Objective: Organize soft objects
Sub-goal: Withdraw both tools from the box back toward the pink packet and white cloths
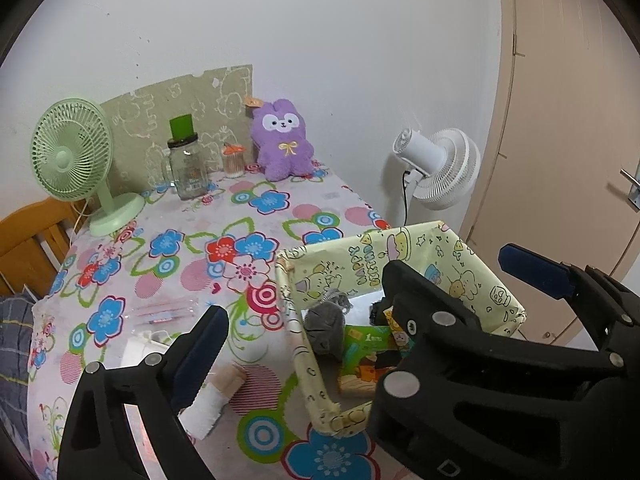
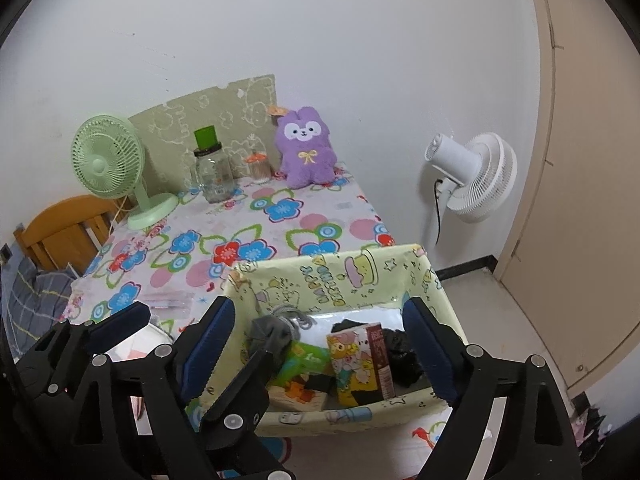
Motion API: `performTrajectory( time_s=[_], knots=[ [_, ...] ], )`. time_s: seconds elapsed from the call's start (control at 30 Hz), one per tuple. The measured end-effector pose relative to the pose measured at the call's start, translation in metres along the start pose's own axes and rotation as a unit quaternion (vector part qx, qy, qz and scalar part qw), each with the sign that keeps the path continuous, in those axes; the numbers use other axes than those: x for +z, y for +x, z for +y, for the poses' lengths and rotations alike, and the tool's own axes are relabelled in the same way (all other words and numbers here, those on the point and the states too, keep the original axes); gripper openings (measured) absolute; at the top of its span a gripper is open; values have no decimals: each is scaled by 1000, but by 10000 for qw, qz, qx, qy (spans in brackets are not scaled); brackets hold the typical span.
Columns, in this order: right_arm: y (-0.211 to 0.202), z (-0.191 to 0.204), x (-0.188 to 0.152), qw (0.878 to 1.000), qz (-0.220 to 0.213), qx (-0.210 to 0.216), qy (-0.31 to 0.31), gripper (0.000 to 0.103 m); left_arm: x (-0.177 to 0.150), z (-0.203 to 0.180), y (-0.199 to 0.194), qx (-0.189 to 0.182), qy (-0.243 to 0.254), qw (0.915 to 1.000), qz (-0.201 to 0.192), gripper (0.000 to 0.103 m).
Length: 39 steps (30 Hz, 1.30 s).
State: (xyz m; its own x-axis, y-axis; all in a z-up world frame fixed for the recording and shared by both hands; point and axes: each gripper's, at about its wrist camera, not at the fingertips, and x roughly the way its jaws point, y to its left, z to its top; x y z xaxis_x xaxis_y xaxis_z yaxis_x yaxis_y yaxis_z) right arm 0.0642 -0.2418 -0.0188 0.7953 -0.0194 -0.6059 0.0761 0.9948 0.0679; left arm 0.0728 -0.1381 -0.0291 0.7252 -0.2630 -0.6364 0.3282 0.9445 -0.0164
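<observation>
fuzzy purple plush (image 1: 282, 141), papered box (image 1: 472, 264)

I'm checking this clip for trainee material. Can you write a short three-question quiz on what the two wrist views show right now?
1. True or false: the purple plush rabbit already lies inside the yellow patterned box.
2. Multiple choice: which soft thing lies in the box near its left wall? A) grey sock B) white towel C) red scarf
3. Fill in: the left gripper and the right gripper both have their fingers ____ and hold nothing.

Key:
1. False; it sits upright against the wall at the far end of the table.
2. A.
3. Open.
</observation>
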Motion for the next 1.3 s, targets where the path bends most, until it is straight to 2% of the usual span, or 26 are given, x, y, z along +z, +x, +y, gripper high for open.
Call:
performTrajectory(
  time_s=[0.4, 1.3],
  knots=[
    [-15, 30, 5, 9995, -252, 17, -164, 98, 0, 21, -20, 160, -20, 9997, -194, 102],
    [-31, 89, -6, 9967, -542, 416, -441, 98, -22, 71, -55, 556, -251, 9971, -448, 101]
  ],
)
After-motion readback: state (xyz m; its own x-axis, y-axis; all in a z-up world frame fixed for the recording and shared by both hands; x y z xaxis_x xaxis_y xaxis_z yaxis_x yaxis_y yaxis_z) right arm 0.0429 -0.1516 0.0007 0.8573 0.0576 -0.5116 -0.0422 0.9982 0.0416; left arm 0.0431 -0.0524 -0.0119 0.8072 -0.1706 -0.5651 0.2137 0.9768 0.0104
